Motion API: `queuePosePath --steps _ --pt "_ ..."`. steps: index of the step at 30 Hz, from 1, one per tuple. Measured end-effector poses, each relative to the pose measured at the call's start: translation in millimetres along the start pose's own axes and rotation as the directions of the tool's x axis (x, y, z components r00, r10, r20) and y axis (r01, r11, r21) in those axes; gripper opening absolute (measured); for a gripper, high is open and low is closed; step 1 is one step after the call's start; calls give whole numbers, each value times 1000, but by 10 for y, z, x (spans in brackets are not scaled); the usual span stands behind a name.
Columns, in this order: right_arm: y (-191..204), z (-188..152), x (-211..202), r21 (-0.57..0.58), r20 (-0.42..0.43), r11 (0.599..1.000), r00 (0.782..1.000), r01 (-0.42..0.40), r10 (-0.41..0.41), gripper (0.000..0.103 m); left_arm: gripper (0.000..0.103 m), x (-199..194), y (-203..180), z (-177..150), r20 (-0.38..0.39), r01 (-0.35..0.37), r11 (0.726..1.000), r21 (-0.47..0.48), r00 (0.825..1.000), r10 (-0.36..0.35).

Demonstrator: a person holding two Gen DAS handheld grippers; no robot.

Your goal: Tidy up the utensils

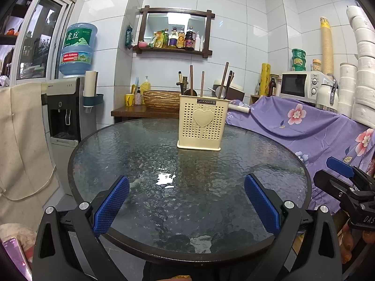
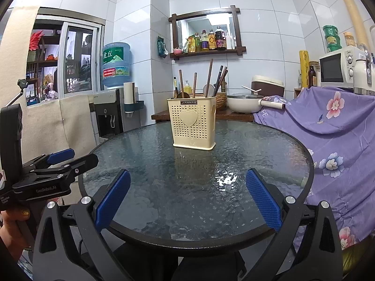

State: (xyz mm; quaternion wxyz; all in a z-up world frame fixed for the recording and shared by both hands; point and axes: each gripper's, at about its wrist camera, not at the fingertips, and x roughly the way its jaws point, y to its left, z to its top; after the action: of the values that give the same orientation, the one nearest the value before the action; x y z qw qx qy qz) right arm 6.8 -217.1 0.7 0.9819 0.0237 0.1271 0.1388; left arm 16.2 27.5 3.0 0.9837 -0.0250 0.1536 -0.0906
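A cream perforated utensil holder (image 1: 201, 124) with a heart on its front stands upright at the far side of the round glass table (image 1: 150, 154); it also shows in the right wrist view (image 2: 192, 125). Several brown chopsticks (image 1: 202, 83) and spoon handles stick up out of it. My left gripper (image 1: 186, 190) is open and empty above the table's near edge. My right gripper (image 2: 188, 187) is open and empty too, above the near edge. Each gripper shows from the side in the other's view: the right one (image 1: 339, 173) and the left one (image 2: 70, 158).
A purple flowered cloth (image 1: 311, 126) covers a counter at the right, with a microwave (image 1: 302, 84) on it. A water dispenser (image 1: 63, 107) stands at the left. A wooden side table (image 2: 234, 114) behind holds a white pot (image 2: 243, 103) and a basket.
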Motion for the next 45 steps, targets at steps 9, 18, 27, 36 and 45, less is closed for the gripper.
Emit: queuePosePath --steps 9,18,27,36,45 --pt "10 -1 5 1 -2 1000 1000 0 0 97 96 10 -16 -7 -3 2 1000 -3 1000 -2" --pt "12 -3 5 0 -2 1000 1000 -1 1 97 96 8 -20 -5 -1 1 1000 -1 1000 -1" --pt "9 -10 16 -3 -6 1000 1000 -5 5 97 96 3 -22 9 -2 -1 1000 1 1000 1" --pt "16 -12 17 -4 -6 1000 1000 -6 6 97 96 -7 -29 17 0 -3 1000 2 1000 3" --pt "24 -27 35 -4 -9 1000 1000 -5 5 97 96 -41 -38 27 19 -10 1000 12 1000 9"
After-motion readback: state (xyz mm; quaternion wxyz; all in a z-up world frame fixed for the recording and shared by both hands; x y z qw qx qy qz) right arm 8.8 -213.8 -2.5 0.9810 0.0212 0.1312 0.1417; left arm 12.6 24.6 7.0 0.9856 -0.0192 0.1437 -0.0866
